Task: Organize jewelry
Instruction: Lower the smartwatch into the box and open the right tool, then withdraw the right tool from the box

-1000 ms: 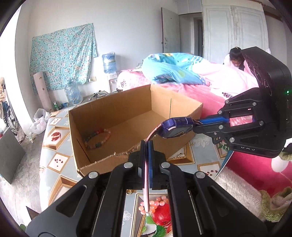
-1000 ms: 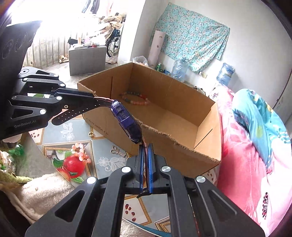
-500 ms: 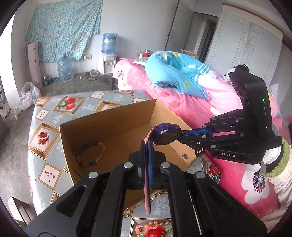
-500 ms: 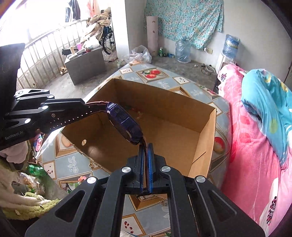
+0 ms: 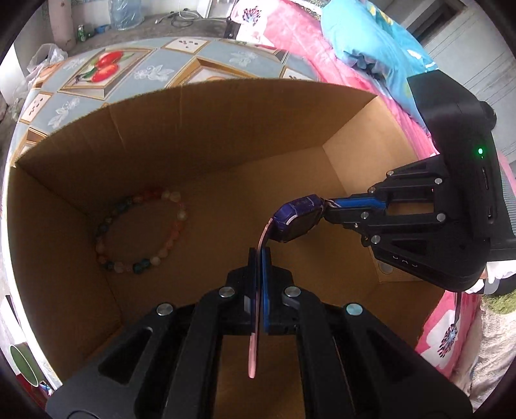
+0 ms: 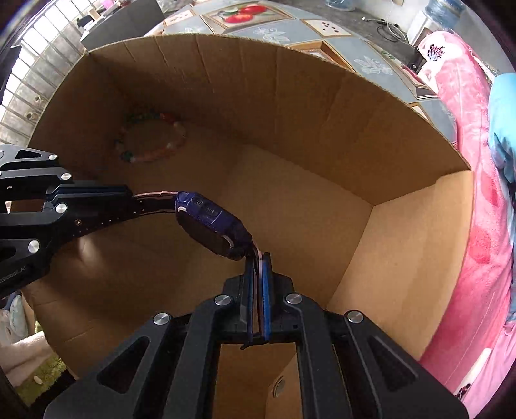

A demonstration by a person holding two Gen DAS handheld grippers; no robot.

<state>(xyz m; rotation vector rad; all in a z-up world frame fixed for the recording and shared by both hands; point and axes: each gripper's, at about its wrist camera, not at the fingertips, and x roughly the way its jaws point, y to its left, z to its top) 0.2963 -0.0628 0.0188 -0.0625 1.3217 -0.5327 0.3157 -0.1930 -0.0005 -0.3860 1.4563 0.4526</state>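
Note:
A purple watch (image 5: 298, 220) (image 6: 213, 224) with a pink strap hangs stretched between both grippers above the floor of a cardboard box (image 5: 225, 129) (image 6: 322, 106). My left gripper (image 5: 259, 254) (image 6: 127, 199) is shut on one strap end, whose pink tail sticks out behind the jaws. My right gripper (image 6: 258, 261) (image 5: 329, 208) is shut on the other strap end, close to the watch body. A bracelet of coloured beads (image 5: 142, 230) (image 6: 151, 140) lies flat on the box floor near a far corner, apart from the watch.
The box stands on a table with a fruit-patterned cloth (image 5: 106, 69) (image 6: 251, 16). A bed with pink bedding (image 5: 322, 48) (image 6: 477, 154) and a blue blanket (image 5: 364, 42) runs along one side. Water bottles stand on the floor beyond.
Both grippers carried the watch from in front of the box to over it and down inside. They tilted steeply downward. The grip on both strap ends stayed the same.

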